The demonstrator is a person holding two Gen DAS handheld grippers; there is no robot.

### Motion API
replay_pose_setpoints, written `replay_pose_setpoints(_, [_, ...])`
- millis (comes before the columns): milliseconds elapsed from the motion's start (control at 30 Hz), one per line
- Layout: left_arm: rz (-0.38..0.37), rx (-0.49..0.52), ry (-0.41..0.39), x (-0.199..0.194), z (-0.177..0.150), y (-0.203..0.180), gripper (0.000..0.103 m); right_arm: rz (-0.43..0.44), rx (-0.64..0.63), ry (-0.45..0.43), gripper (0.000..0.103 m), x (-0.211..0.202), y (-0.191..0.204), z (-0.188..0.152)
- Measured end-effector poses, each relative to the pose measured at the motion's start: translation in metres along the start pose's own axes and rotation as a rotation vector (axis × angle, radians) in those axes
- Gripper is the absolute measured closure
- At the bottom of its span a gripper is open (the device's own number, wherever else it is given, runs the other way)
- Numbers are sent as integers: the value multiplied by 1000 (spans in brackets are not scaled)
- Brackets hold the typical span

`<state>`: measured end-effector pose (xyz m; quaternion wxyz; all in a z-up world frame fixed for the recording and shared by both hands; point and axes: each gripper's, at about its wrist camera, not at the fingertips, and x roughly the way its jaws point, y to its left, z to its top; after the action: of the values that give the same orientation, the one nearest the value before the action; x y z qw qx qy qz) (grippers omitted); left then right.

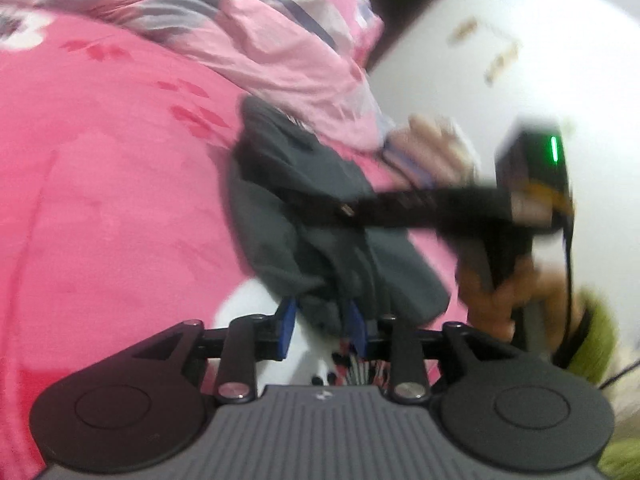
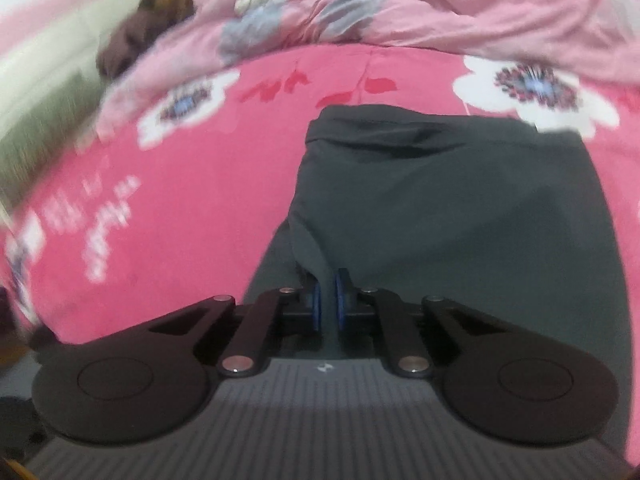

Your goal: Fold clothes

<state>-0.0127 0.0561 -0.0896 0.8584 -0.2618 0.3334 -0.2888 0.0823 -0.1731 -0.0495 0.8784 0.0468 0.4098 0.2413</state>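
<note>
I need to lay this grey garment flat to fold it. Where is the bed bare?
The widest bare stretch is the pink sheet left of the grey garment, below the crumpled duvet. A narrower strip lies between the garment's top edge and the duvet. It is crowded along the duvet and around the right gripper and the hand holding it.

Each camera sits low behind its own tool, looking forward along the fingers, close over the pink bed (image 2: 180,200); both views share the grey garment (image 1: 304,216).
</note>
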Motion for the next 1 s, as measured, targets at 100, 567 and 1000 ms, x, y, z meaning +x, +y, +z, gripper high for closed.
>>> replay_pose_setpoints(100, [30,-112,-43,-7,12,20,66,50,80,-33,97,-6,-11,-3])
replay_pose_setpoints(567, [8,-86,-36,48,34,26,96,150,217,-134,97,-16,-32,-11])
replay_pose_setpoints(1000, [21,407,50,80,35,-33,95,169,101,-167,97,-19,-25,-8])
